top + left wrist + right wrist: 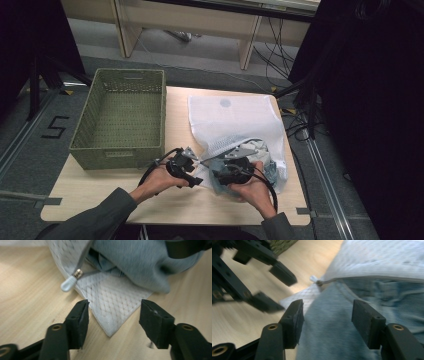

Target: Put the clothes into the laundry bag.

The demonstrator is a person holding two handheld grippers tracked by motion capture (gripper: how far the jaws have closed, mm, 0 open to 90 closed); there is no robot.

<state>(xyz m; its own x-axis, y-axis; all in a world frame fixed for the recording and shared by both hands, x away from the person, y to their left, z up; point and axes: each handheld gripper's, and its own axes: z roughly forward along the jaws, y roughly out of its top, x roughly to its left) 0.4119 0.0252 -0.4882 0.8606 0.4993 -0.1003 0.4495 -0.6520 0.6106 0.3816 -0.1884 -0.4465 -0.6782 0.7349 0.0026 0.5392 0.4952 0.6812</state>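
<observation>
A white mesh laundry bag (235,120) lies on the wooden table (100,195), its zip open at the near end. A grey-blue garment (260,150) bulges out of the opening. My left gripper (197,174) is open at the bag's near left corner. In the left gripper view that mesh corner (110,305) lies between the spread jaws of the left gripper (113,312) without the pads touching it, and the white zipper pull (68,283) is just beyond. My right gripper (327,312) is open over the garment (332,335), nothing pinched. The left gripper (283,292) is at the upper left of the right gripper view.
An empty green woven basket (117,152) stands on the table's left half, close beside the left hand. The table's near edge runs just below both forearms. Dark curtains, cables and a wooden bench surround the table.
</observation>
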